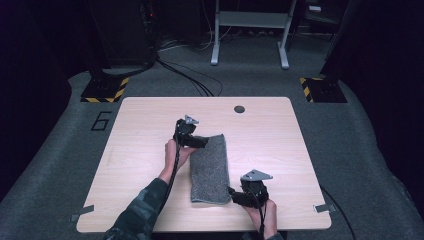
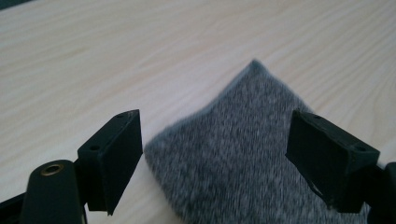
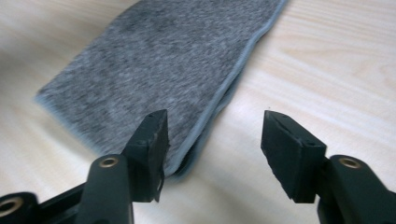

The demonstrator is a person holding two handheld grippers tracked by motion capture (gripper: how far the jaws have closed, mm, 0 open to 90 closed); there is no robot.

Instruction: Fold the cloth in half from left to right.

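A grey cloth [image 1: 210, 167], folded into a long strip, lies flat in the middle of the wooden table [image 1: 270, 135]. My left gripper [image 1: 202, 141] is at the cloth's far left corner. In the left gripper view that gripper [image 2: 215, 140] stands open, and the pointed corner of the cloth [image 2: 247, 116] lies on the wood between the jaws, untouched. My right gripper [image 1: 234, 196] is at the cloth's near right corner. In the right gripper view it [image 3: 217, 135] is open too; the two-layered edge of the cloth [image 3: 159, 60] ends beside its left pad, with bare wood in the gap.
A round cable hole [image 1: 239, 109] sits near the table's far edge. Tape strips [image 1: 81, 212] mark the near corners. Stands with yellow-black striped bases [image 1: 105, 89] are on the floor beyond the table, and cables [image 1: 190, 77] run across the carpet.
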